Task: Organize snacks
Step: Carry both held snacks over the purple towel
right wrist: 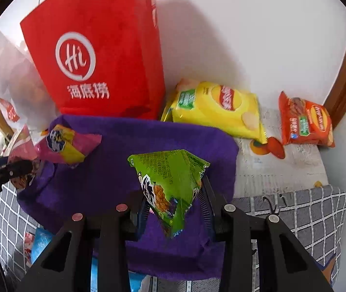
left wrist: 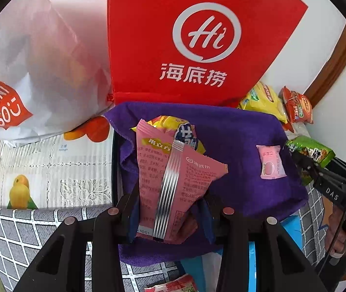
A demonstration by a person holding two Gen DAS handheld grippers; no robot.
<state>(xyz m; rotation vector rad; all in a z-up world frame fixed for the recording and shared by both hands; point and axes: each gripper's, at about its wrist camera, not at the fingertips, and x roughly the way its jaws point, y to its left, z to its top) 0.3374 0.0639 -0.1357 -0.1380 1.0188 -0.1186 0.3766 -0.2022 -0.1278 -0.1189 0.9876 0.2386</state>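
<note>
Snacks are in both hands at this moment: the left gripper [left wrist: 170, 209] has its fingers clamped on a pink Haidilao packet [left wrist: 173, 182], held over the purple towel [left wrist: 233, 131], with a yellow-and-blue packet [left wrist: 175, 127] just behind it at 12 o'clock. The right gripper [right wrist: 175, 211] has its fingers closed on a green snack packet [right wrist: 170, 182], which hangs by its lower corner above the same towel. A small pink sachet [left wrist: 271, 161] lies flat on the towel at 3 o'clock from the pink packet. Behind the towel stands the red Haidilao bag [left wrist: 197, 36], with a white Miniso bag [left wrist: 26, 73] to its left. A yellow Lay's chip bag [right wrist: 216, 107] and an orange Lay's bag [right wrist: 304, 121] lie on the table at about 1 o'clock from the green packet, near the wall. Both packets look to be on their way down to the towel, so I would set each on a bare patch, well apart from the sachet and from each other, printed face up. The grips are only on crinkly edges, so lowering until the packet rests before letting go should keep it from flopping or sliding.
</note>
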